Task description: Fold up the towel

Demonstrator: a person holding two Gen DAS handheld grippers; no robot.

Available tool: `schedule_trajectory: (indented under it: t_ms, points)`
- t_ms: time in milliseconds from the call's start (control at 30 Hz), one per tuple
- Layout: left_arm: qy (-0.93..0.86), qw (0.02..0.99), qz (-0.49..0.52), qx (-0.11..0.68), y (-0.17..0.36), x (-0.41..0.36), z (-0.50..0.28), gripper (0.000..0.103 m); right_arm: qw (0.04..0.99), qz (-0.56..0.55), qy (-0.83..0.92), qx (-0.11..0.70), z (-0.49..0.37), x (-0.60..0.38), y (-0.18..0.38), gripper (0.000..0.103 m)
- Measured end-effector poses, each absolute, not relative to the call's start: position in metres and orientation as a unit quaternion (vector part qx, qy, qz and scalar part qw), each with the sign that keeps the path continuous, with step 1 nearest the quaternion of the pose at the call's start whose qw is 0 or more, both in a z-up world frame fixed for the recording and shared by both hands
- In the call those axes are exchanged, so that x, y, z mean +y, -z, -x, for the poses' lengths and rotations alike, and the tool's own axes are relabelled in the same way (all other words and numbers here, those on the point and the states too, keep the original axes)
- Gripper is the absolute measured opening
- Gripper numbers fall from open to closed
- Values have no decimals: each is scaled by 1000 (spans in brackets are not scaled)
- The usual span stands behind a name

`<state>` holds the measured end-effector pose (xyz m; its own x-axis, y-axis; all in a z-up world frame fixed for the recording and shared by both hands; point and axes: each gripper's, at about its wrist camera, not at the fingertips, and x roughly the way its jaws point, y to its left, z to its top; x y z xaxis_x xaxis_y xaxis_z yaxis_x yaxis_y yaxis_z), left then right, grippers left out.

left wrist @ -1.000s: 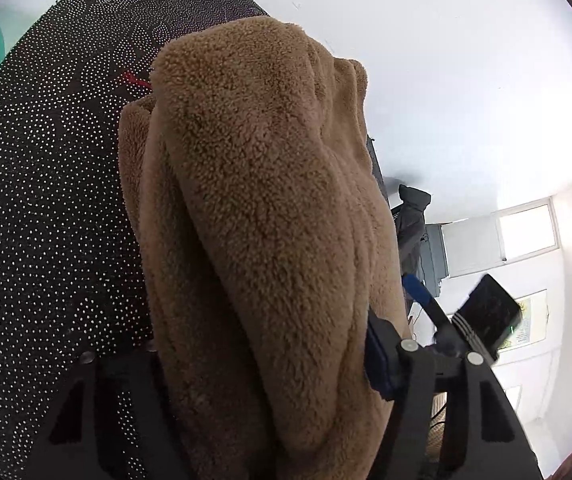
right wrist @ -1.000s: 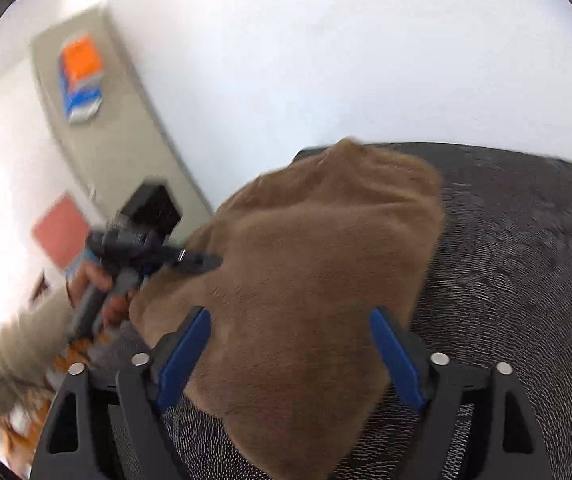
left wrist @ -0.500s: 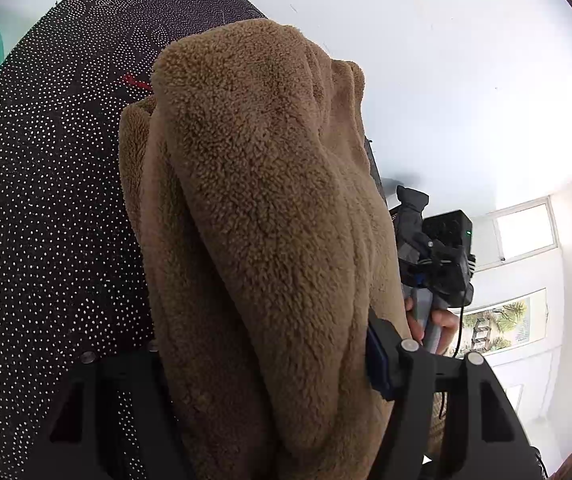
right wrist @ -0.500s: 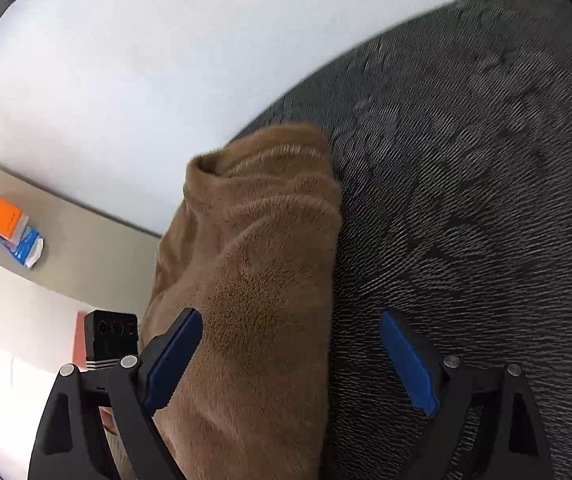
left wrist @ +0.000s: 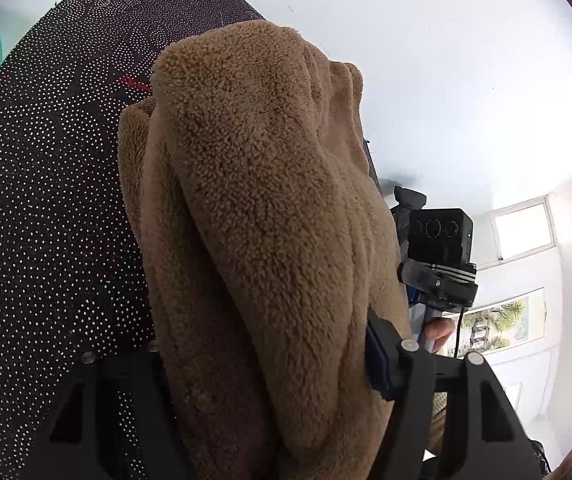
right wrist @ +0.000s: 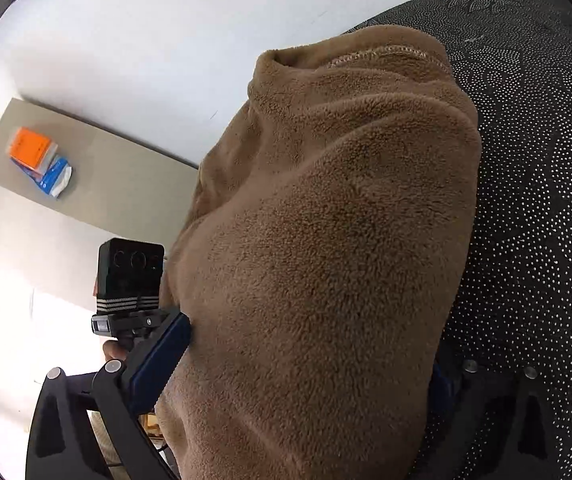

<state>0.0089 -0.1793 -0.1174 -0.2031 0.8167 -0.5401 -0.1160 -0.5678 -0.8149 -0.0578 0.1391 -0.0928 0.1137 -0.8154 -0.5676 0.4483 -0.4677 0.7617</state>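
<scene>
Both grippers, left (left wrist: 270, 384) and right (right wrist: 309, 364), seem to squeeze the bunched towel (left wrist: 262, 200) so it hangs over the mat (left wrist: 46, 200).

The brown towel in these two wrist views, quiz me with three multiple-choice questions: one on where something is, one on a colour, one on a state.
1. Where does the orange packet lie in the right wrist view?
A. on the dotted cloth
B. on the grey surface at far left
C. between the claw fingers

2. What colour are the pads on the claw fingers?
A. blue
B. red
C. yellow

3. What state is the right claw in?
A. open, clear of the towel
B. shut on the towel
C. out of view

Answers:
1 B, the packet sits on the grey surface beside a blue-and-white pack.
2 A, a blue pad presses the towel's edge.
3 B, fleece fills the gap between both fingers; the left claw grips the towel likewise above the black dotted cloth.
</scene>
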Motion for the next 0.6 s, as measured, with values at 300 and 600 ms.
schedule_trajectory:
  t_ms: [300,600]
  points:
    - [-704,333,537,-326,114,-185,-21,71,490,-559,652,-151,56,141,94,103]
    - [-709,324,535,-326,105,-183,-39,73,464,-523,707,-103,33,146,84,68]
